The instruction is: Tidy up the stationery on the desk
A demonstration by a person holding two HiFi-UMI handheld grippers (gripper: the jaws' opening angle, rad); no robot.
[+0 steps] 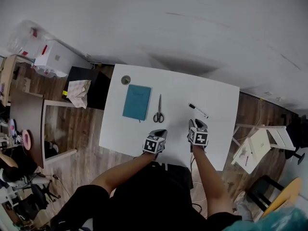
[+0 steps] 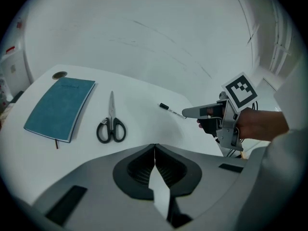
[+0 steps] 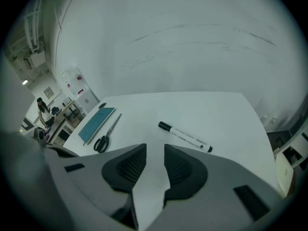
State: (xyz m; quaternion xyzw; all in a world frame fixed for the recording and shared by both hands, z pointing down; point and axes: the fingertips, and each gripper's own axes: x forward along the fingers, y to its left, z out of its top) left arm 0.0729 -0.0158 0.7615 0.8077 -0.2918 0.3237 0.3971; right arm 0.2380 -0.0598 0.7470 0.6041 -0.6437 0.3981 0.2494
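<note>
On the white desk (image 1: 216,95) a teal notebook (image 1: 136,102) lies at the left. Black-handled scissors (image 1: 159,110) lie just right of it, blades pointing away from me. A white marker with a black cap (image 1: 198,110) lies further right. My left gripper (image 1: 160,131) hovers near the front edge, just behind the scissors, jaws shut and empty. My right gripper (image 1: 197,122) sits just short of the marker, jaws a little apart with nothing between them. The left gripper view shows the notebook (image 2: 60,108), scissors (image 2: 111,124) and marker (image 2: 171,109). In the right gripper view the marker (image 3: 185,136) lies right ahead.
A round cable grommet (image 1: 125,80) sits in the desk's far left corner. A black cabinet with a paper bag (image 1: 79,91) stands left of the desk. A white folding chair (image 1: 257,146) stands to the right. A wooden table (image 1: 29,119) is at far left.
</note>
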